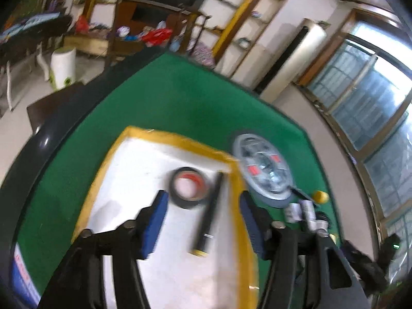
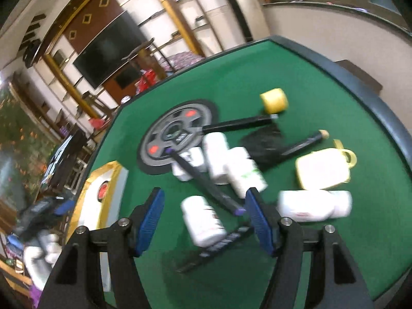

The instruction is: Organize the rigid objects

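The white mat [image 1: 159, 206] with its yellow border evidently serves as the sorting area: a tape roll [image 1: 189, 186] and a dark pen [image 1: 209, 216] already lie on it. The left gripper [image 1: 203, 221] hangs above them, jaws apart, holding nothing. The right gripper [image 2: 204, 219] stands open and empty over the unsorted white bottles [image 2: 203, 217] and pens. Blur hides all labels.

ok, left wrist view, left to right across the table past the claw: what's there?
Black tape roll → black pen → yellow border of the white mat → round grey disc → small yellow object.
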